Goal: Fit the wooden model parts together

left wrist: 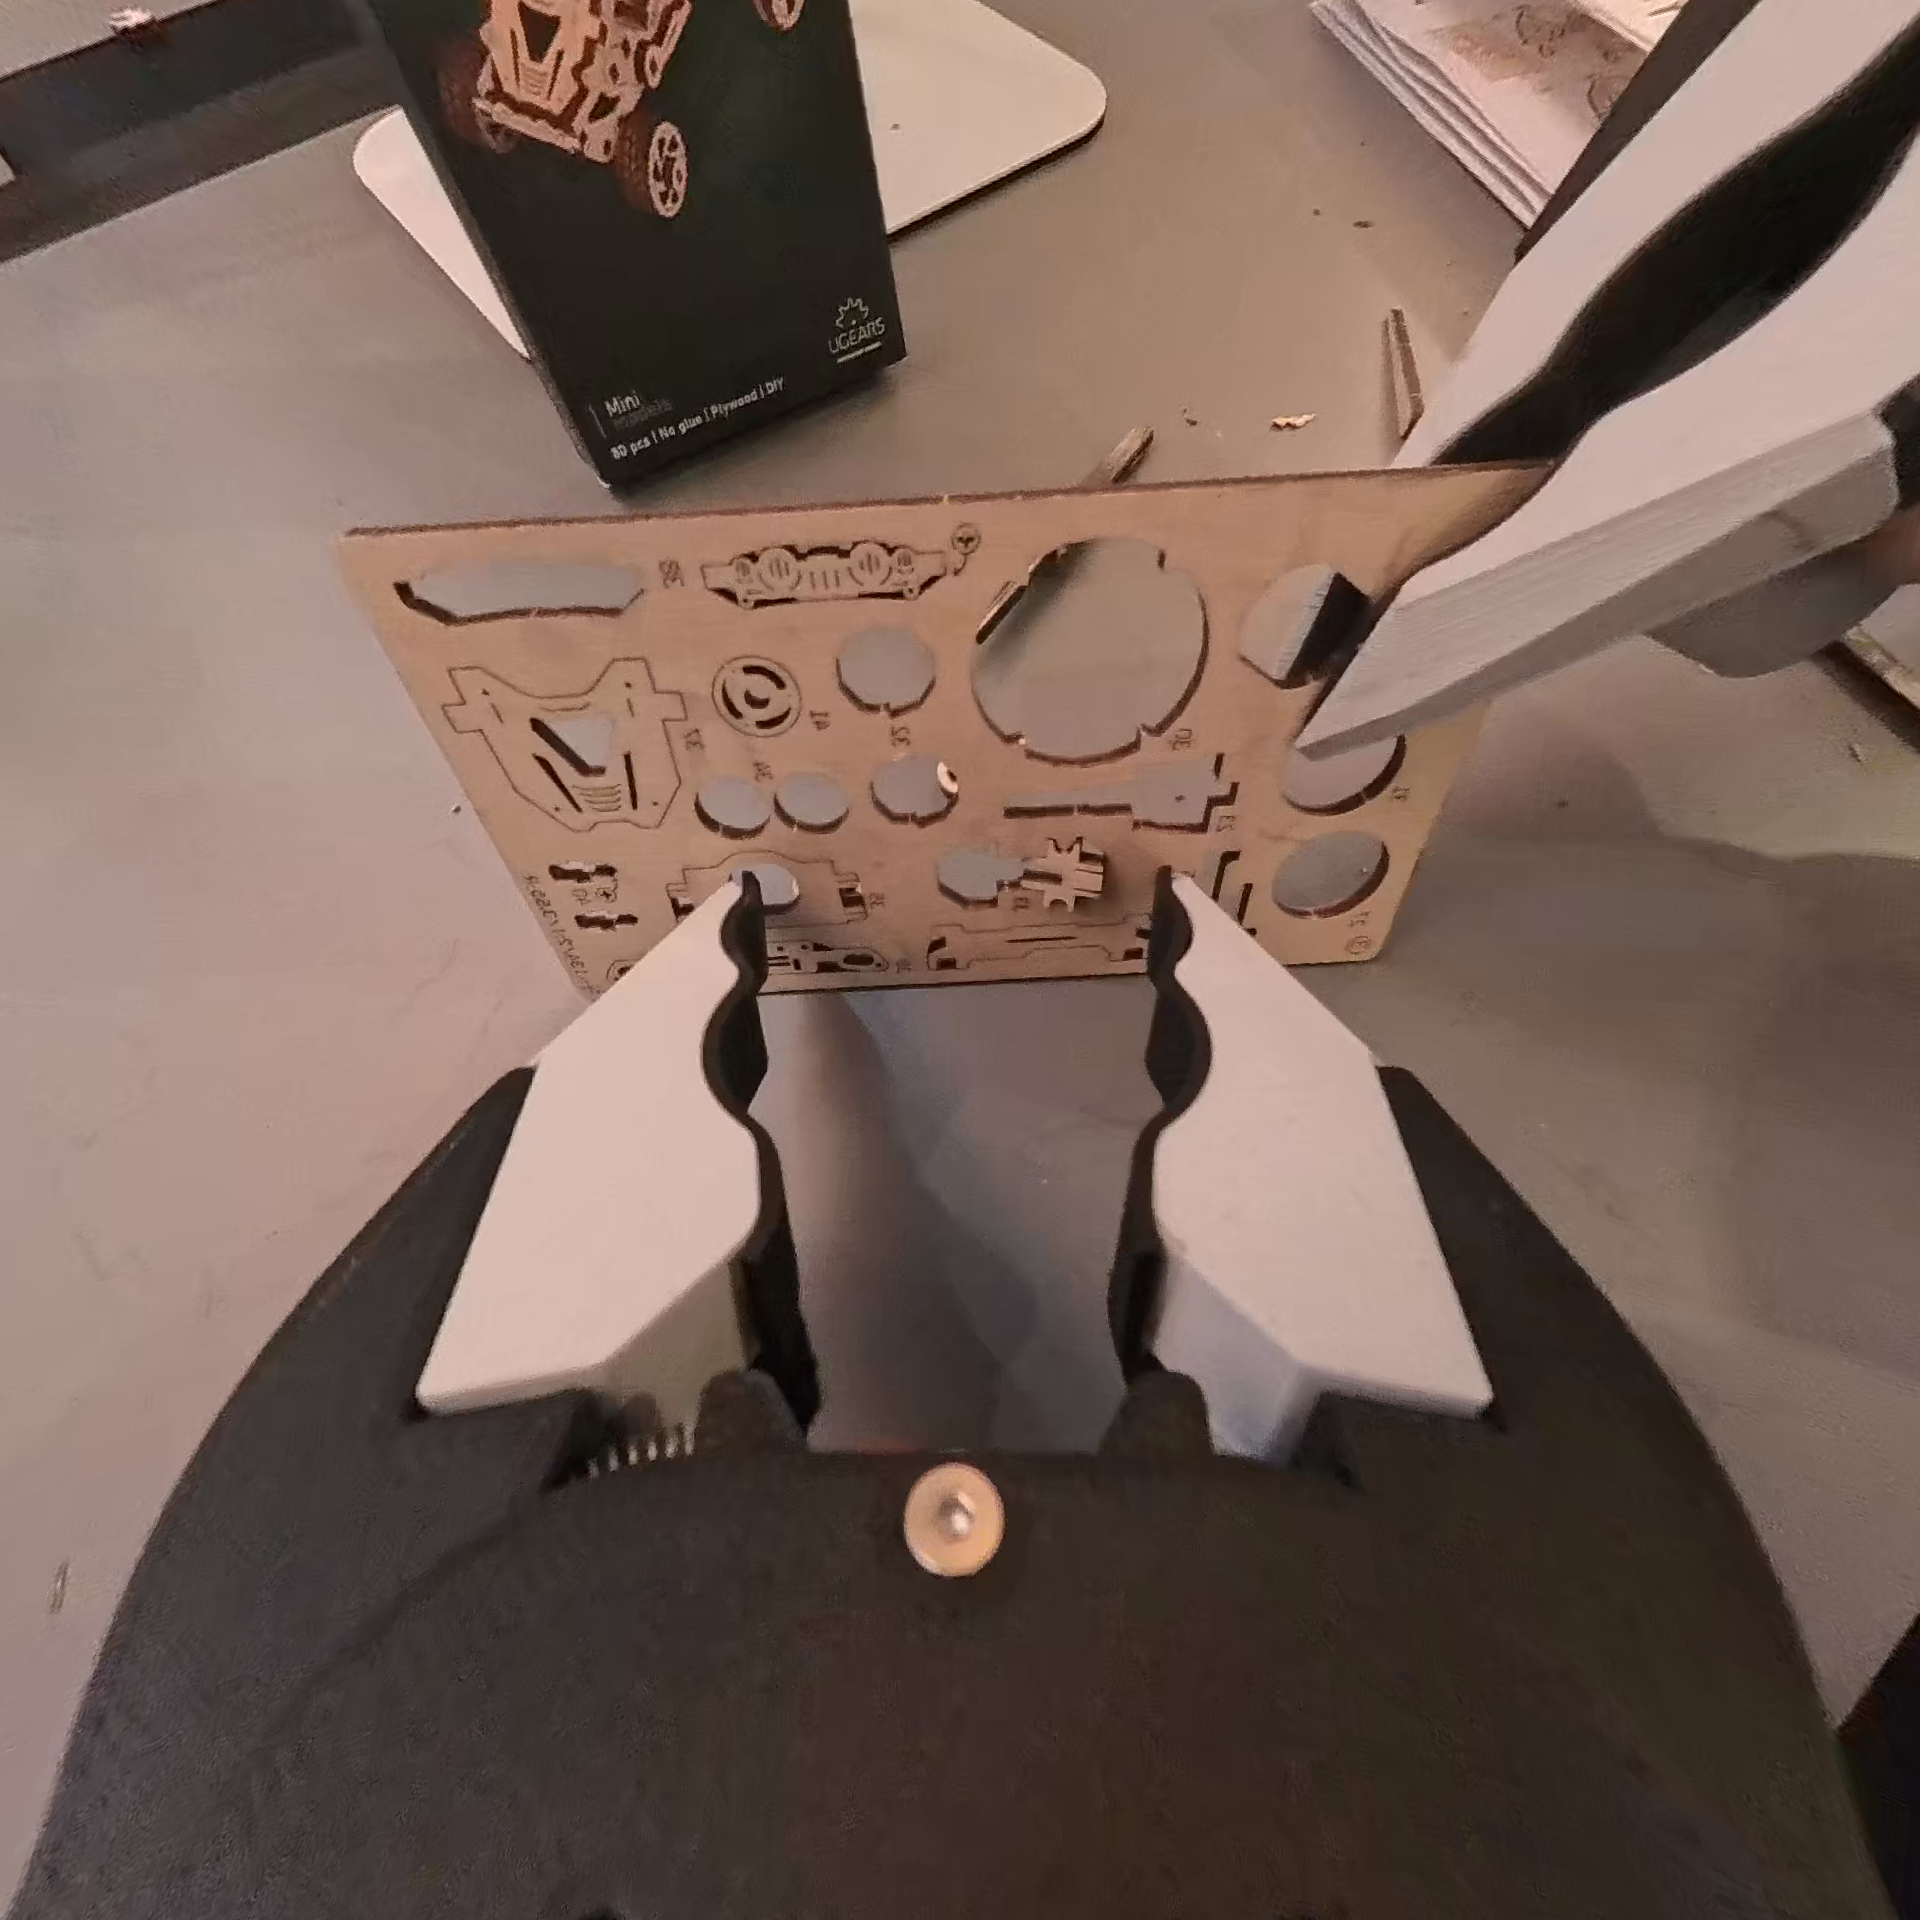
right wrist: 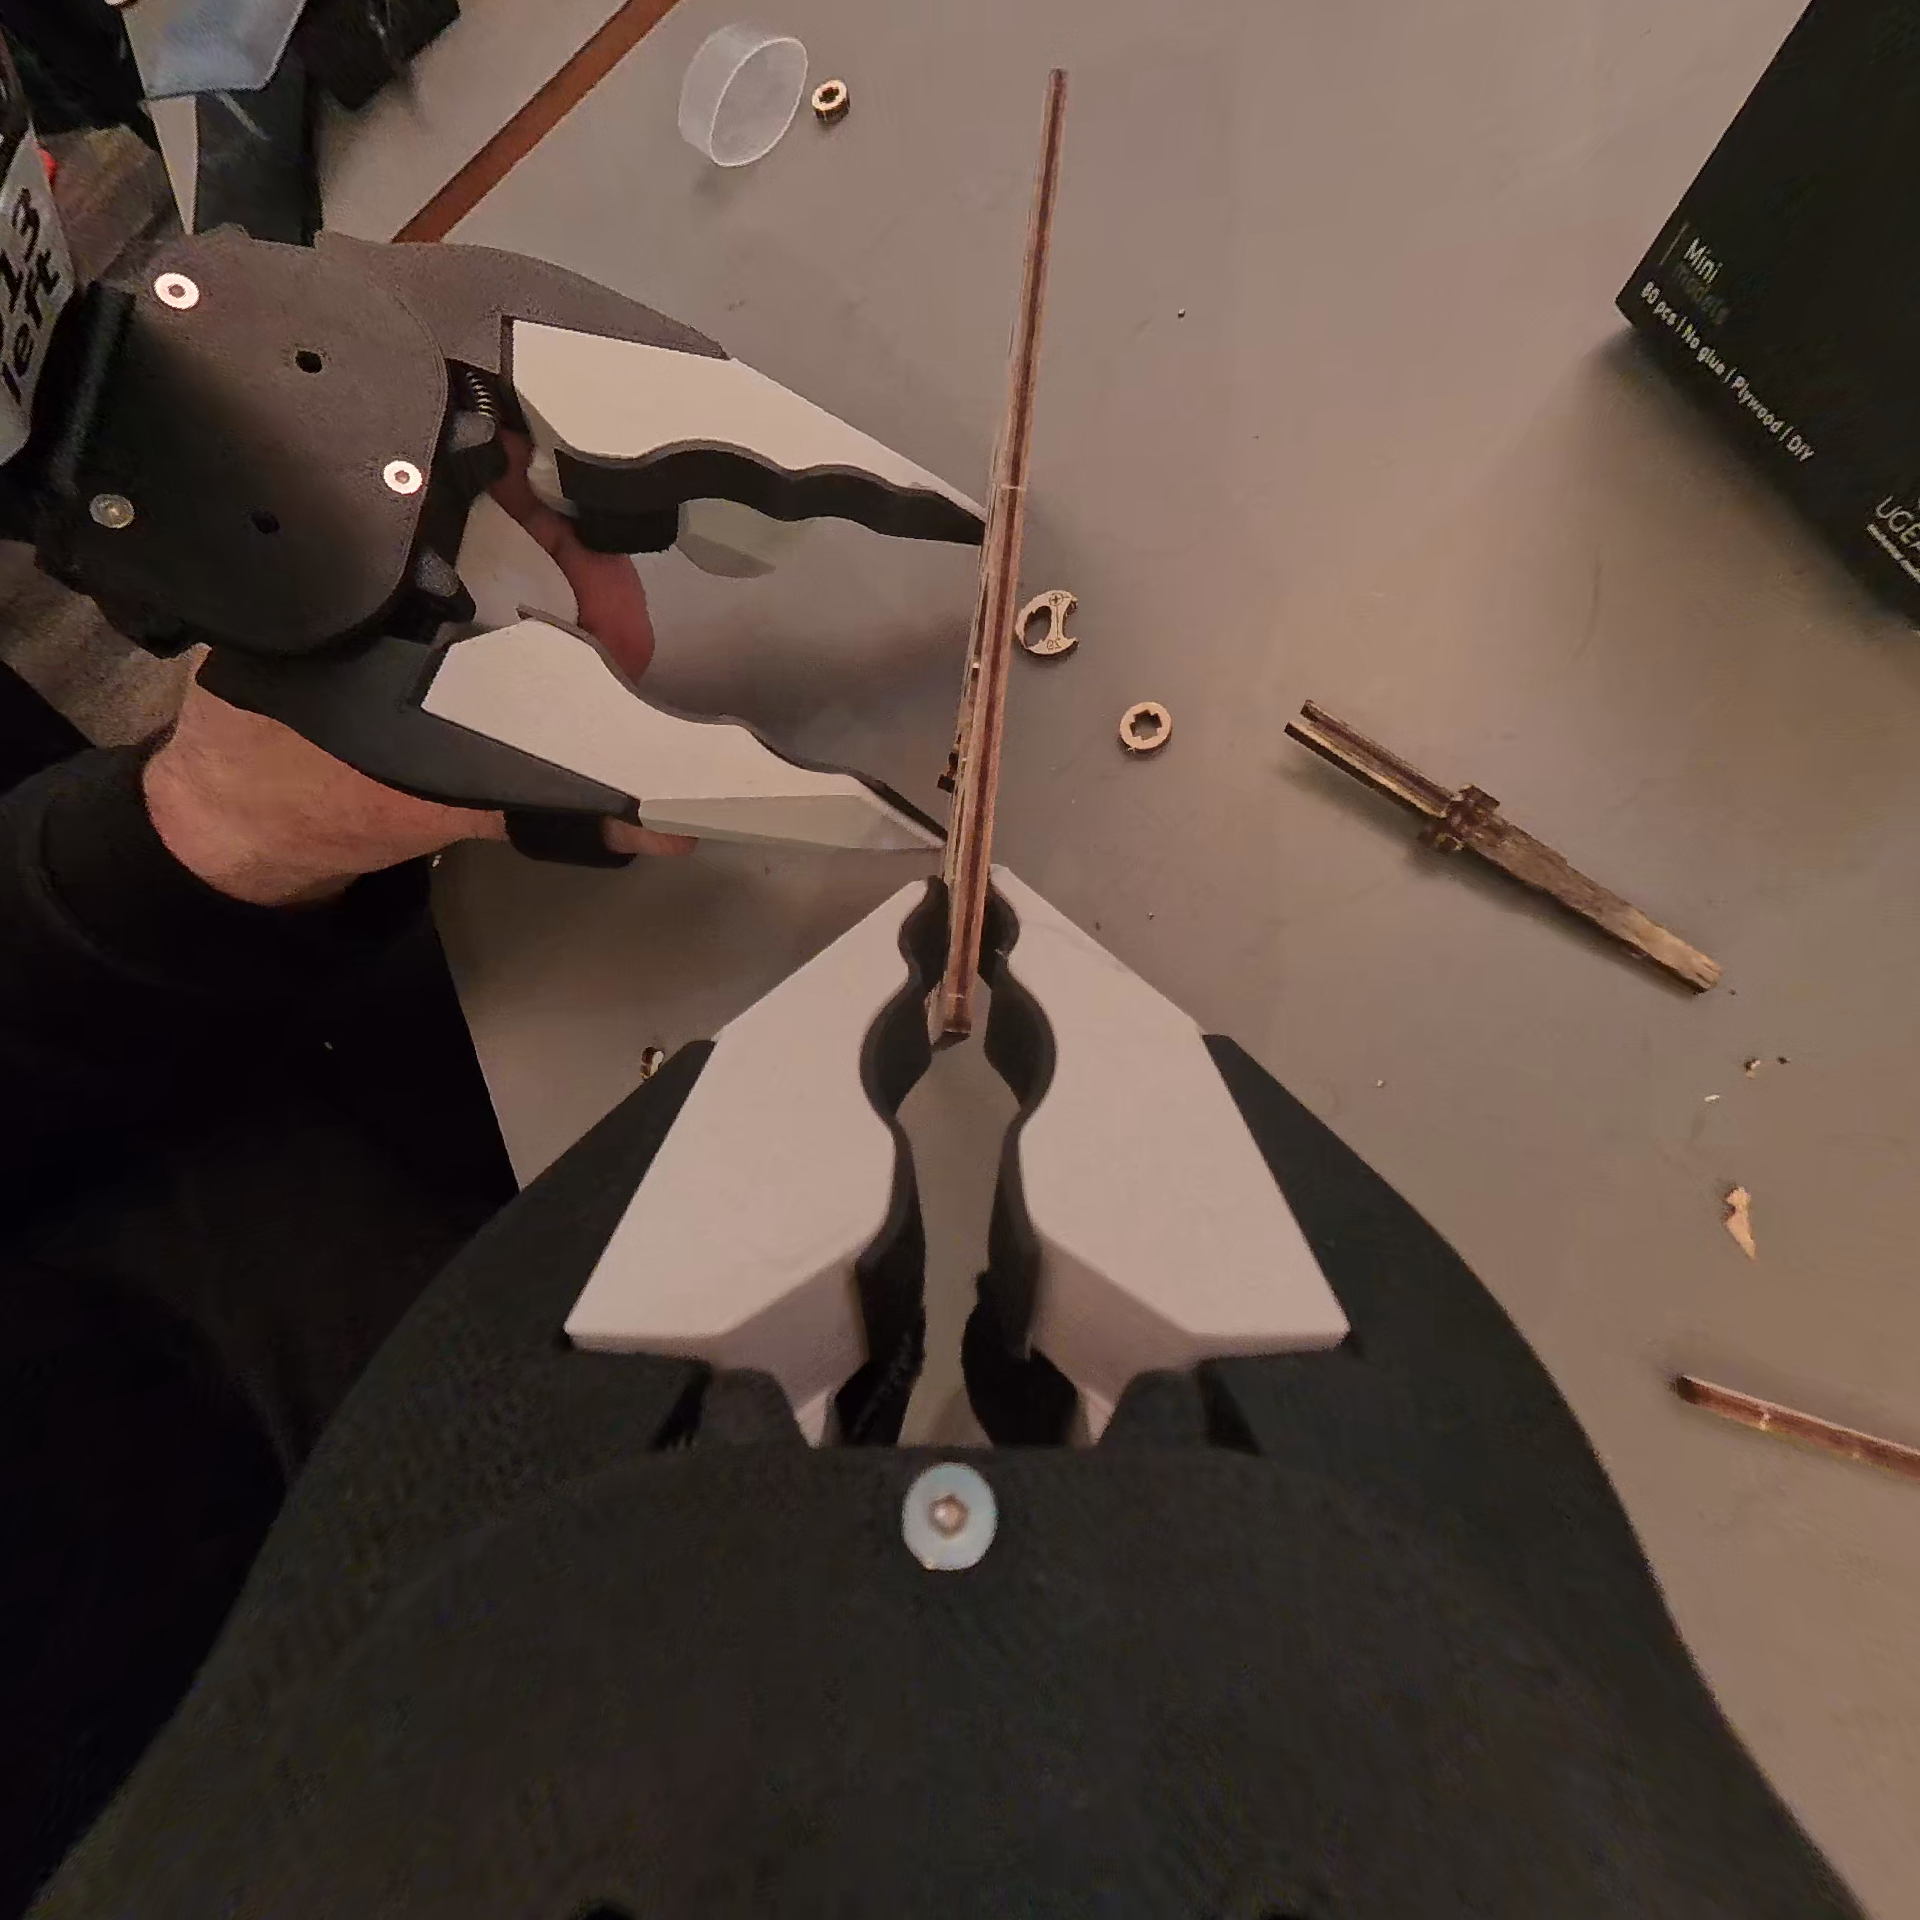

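Observation:
A plywood sheet of cut-out model parts (left wrist: pixel 904 727) stands upright on its long edge on the grey table; it is edge-on in the right wrist view (right wrist: pixel 1023 416). Several holes in it are empty. A small gear-shaped part (left wrist: pixel 1065 873) sticks partly out of its lower middle. My right gripper (right wrist: pixel 961 935) is shut on the sheet's right end; it also shows in the left wrist view (left wrist: pixel 1320 686). My left gripper (left wrist: pixel 956 904) is open and empty, its fingertips at the sheet's near face on either side of the gear part. It also shows from the side (right wrist: pixel 956 686).
A black model box (left wrist: pixel 665 239) stands behind the sheet, with a grey stand base (left wrist: pixel 987 114) and a booklet (left wrist: pixel 1475 94) farther back. Beyond the sheet lie a wooden axle (right wrist: pixel 1496 842), a ring (right wrist: pixel 1146 725), a crescent piece (right wrist: pixel 1049 623), a strip (right wrist: pixel 1797 1423) and a clear disc (right wrist: pixel 743 94).

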`<state>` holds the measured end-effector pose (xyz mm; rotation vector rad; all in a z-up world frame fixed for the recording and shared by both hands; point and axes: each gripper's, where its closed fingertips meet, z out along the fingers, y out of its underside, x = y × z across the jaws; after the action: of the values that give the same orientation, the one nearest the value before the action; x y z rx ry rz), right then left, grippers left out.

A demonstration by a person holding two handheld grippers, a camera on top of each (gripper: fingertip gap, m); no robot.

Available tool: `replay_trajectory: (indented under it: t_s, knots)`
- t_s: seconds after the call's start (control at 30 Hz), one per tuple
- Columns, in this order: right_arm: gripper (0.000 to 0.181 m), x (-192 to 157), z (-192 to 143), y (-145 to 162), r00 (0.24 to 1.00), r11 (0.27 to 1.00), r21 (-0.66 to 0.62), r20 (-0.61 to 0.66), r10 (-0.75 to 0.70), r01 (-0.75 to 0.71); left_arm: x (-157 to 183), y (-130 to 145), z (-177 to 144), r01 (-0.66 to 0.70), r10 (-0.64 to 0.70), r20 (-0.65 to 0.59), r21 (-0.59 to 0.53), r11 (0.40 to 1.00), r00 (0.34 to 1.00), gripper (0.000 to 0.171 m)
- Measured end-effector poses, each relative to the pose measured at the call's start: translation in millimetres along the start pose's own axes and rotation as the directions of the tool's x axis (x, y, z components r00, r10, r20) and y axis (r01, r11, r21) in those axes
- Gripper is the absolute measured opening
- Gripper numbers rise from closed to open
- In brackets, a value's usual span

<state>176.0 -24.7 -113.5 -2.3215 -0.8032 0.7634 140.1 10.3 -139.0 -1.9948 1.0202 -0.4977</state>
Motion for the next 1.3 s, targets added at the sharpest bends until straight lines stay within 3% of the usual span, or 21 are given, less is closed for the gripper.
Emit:
replay_trajectory:
  t_s: [0.4, 0.5, 1.3]
  knots:
    - [0.001, 0.8, -0.5, 0.2, 1.0, 1.0, -0.003, 0.0, -0.007, 0.007, 3.4, -1.7, 3.1, -0.01, 0.01, -0.059, -0.004, 1.0, 0.998, 0.065]
    - [0.001, 1.2, -1.0, 0.3, 1.0, 1.0, -0.005, -0.001, -0.009, 0.009, -0.7, -1.8, 2.3, 0.005, -0.005, -0.071, -0.001, 1.0, 0.997, 0.055]
    - [0.002, 1.8, -1.2, -0.3, 0.999, 0.999, -0.014, 0.014, -0.033, 0.033, -2.0, -4.8, 4.8, 0.017, -0.017, -0.215, 0.0, 1.0, 0.977, 0.053]
